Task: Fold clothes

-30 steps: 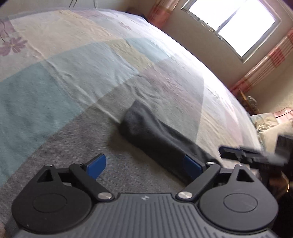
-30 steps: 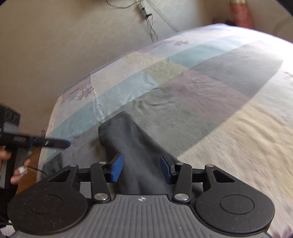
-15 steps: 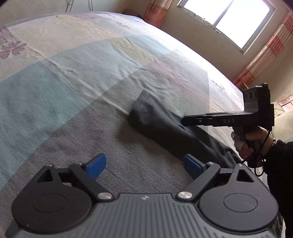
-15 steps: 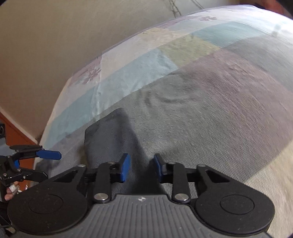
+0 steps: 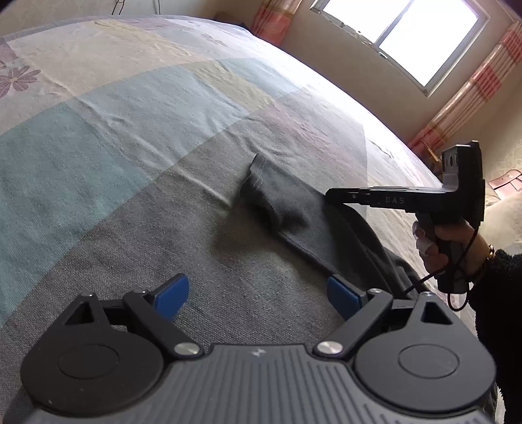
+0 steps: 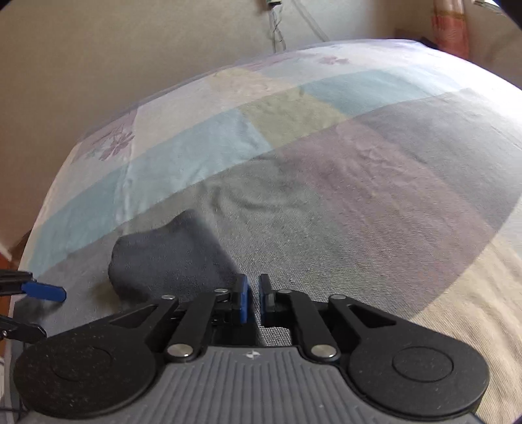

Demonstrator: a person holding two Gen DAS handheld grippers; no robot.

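A dark grey garment lies in a long bunched strip on the patchwork bedspread. Seen from the left wrist, my right gripper, held by a hand, has its tip on the garment's upper edge, and the cloth rises in a fold toward it. From the right wrist, the right gripper has its jaws almost together, pinching the garment at its right edge. My left gripper stands wide open just above the bedspread, near the garment's nearer part, holding nothing. One of its blue fingertips shows at the far left.
The bed fills both views. A bright window and striped curtains stand behind it. A beige wall with hanging cables runs along the bed's far side. The person's dark fleece sleeve is at the right.
The right gripper's jaws went from half open to nearly together as it moved onto the garment's edge. The garment's end is now bunched and raised. The left gripper stayed open and still.
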